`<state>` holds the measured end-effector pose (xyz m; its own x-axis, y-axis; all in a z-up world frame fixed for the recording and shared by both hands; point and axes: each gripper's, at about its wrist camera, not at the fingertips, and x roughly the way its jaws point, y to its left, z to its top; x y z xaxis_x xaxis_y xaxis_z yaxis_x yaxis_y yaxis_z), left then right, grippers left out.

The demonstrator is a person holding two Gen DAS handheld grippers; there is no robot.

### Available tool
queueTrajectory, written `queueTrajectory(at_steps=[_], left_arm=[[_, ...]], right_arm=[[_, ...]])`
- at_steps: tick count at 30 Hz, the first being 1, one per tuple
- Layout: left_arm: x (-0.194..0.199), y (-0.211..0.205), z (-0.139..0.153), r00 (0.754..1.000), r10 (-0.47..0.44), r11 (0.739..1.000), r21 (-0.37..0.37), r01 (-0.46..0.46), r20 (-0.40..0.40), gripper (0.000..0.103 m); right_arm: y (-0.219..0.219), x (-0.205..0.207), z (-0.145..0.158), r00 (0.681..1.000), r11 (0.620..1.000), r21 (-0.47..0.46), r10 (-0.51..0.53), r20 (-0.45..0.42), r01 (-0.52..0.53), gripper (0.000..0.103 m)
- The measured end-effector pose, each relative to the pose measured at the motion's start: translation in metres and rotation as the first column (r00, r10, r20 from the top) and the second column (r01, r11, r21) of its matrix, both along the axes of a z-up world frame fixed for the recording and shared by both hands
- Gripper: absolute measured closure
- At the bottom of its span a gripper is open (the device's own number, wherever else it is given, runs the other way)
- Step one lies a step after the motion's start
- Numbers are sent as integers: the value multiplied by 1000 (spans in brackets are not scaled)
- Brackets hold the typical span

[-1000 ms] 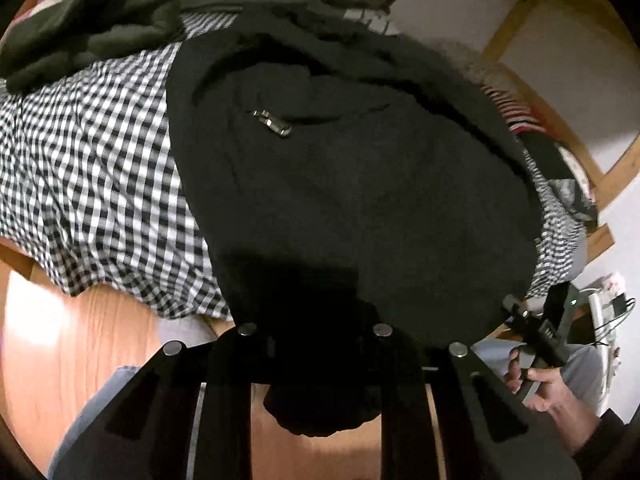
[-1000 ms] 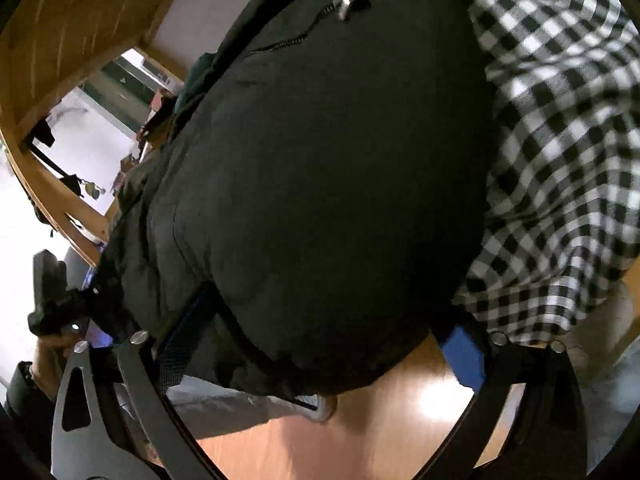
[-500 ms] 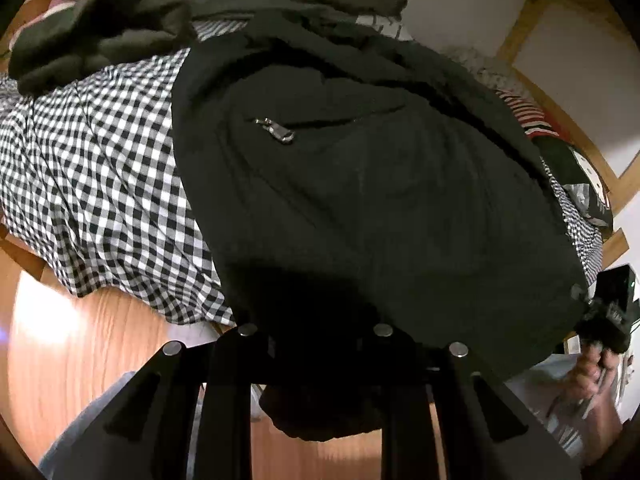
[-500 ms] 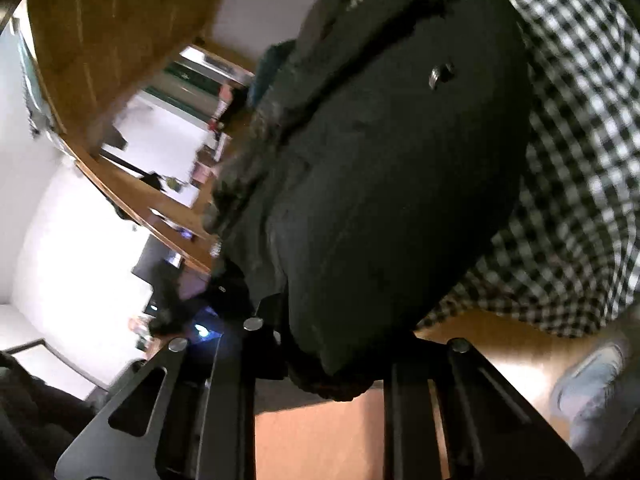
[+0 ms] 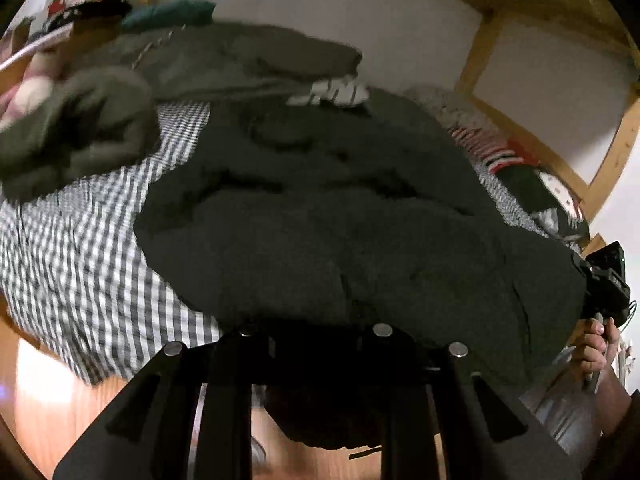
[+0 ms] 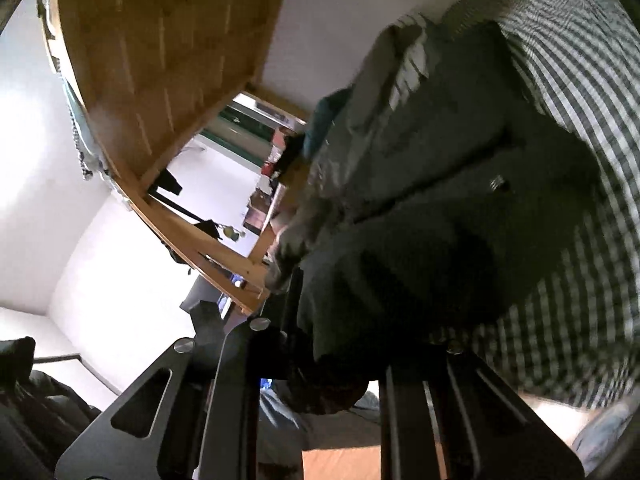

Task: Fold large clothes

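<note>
A large black jacket (image 5: 340, 216) lies on a bed with a black-and-white checked cover (image 5: 80, 280). My left gripper (image 5: 316, 344) is shut on the jacket's near hem, with cloth bunched between the fingers and hanging below. My right gripper (image 6: 336, 344) is shut on another part of the same hem; the jacket (image 6: 440, 220) rises away from it, and a zip pull (image 6: 498, 183) shows on its front. The right gripper and the hand that holds it also show at the right edge of the left wrist view (image 5: 604, 284).
A heap of olive-green clothes (image 5: 132, 100) lies at the far left of the bed. Striped cloth (image 5: 492, 148) lies at the far right. A wooden bed frame (image 6: 160, 60) stands above and beside. Wooden floor (image 5: 48, 408) lies below the bed's edge.
Both grippers have lifted and carried the jacket's hem away from the bed's edge toward the far side. The jacket has bunched up and its lower part folds over. The right gripper closed on the hem.
</note>
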<state>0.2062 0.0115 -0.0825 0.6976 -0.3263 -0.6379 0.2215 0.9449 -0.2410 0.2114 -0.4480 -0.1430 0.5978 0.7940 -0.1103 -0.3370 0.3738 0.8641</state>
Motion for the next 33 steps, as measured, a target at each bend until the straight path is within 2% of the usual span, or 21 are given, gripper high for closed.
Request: queueTrajectory(at_steps=[8, 15, 20, 27, 33], left_arm=[[43, -10, 56, 993, -8, 1000, 20, 5, 118, 84], [99, -18, 86, 988, -19, 999, 43, 13, 151, 84], [149, -24, 103, 985, -14, 999, 43, 7, 172, 84], [239, -38, 115, 983, -58, 993, 111, 39, 173, 84], [321, -43, 109, 989, -77, 989, 133, 59, 128, 84]], right_arm=[[-8, 46, 51, 996, 999, 17, -37, 84, 36, 88], [-14, 102, 87, 995, 995, -74, -55, 87, 62, 88], [-19, 162, 113, 993, 987, -126, -91, 75, 100, 88], [-31, 254, 127, 991, 982, -134, -131, 41, 135, 88], [-40, 336, 117, 982, 973, -148, -185, -36, 178, 89]])
